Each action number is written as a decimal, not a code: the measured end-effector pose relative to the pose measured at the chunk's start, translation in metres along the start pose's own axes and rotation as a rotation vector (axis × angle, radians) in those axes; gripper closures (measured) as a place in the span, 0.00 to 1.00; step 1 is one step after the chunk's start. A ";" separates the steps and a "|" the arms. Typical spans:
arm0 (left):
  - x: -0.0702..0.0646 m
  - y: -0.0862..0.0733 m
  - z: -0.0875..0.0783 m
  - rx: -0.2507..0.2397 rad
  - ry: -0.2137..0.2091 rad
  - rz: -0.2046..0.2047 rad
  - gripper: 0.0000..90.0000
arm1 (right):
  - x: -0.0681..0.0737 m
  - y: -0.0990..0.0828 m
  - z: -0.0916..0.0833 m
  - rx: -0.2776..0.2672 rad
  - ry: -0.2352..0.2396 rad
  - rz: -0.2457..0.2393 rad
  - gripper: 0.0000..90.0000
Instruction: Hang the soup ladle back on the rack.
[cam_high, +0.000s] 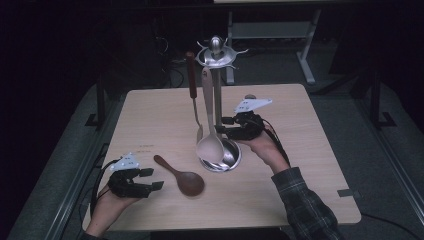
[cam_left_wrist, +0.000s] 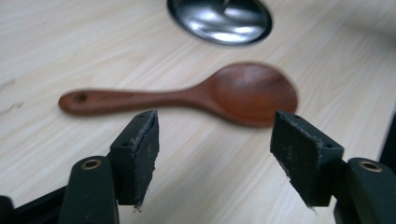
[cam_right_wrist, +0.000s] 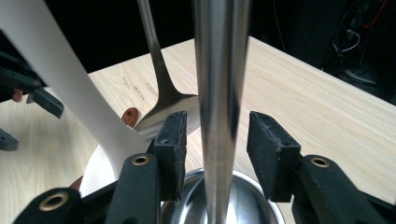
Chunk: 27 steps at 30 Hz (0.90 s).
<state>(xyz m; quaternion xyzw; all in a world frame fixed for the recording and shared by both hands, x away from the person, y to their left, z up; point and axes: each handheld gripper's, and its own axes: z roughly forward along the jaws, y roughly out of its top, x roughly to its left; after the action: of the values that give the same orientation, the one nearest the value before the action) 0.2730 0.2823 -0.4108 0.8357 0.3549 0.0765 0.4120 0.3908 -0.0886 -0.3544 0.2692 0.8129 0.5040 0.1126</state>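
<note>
Two risks stood out: my right gripper (cam_right_wrist: 215, 140) straddled the steel stand pole (cam_right_wrist: 219, 93) unclenched, so I might tip the stand. My left gripper (cam_left_wrist: 215, 154), released, could nudge the brown wooden spoon (cam_left_wrist: 187, 95) across the bench (cam_left_wrist: 327, 46).

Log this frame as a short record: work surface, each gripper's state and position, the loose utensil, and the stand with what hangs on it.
surface: wooden table
left gripper: open, nothing between the jaws, aimed at the wooden spoon
wooden spoon: lies flat on the table, bowl toward the stand's base
right gripper: open, jaws either side of the stand pole, gaps on both sides
utensil stand: upright steel pole on a round base
hanging: white ladle; metal utensil with dark red handle
</note>
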 end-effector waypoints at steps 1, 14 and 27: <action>-0.002 0.008 -0.003 -0.004 -0.008 0.005 0.38 | 0.000 0.000 0.002 0.000 0.000 0.001 0.63; -0.016 0.095 -0.033 -0.074 -0.062 0.065 0.70 | 0.001 0.000 0.014 0.015 -0.015 -0.007 0.75; -0.038 0.178 -0.051 -0.119 -0.113 0.176 1.00 | 0.001 -0.001 0.014 0.014 -0.027 -0.009 0.78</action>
<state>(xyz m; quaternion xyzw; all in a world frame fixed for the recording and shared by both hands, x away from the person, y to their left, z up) 0.3180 0.2169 -0.2395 0.8407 0.2514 0.0862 0.4717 0.3959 -0.0777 -0.3618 0.2729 0.8161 0.4941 0.1242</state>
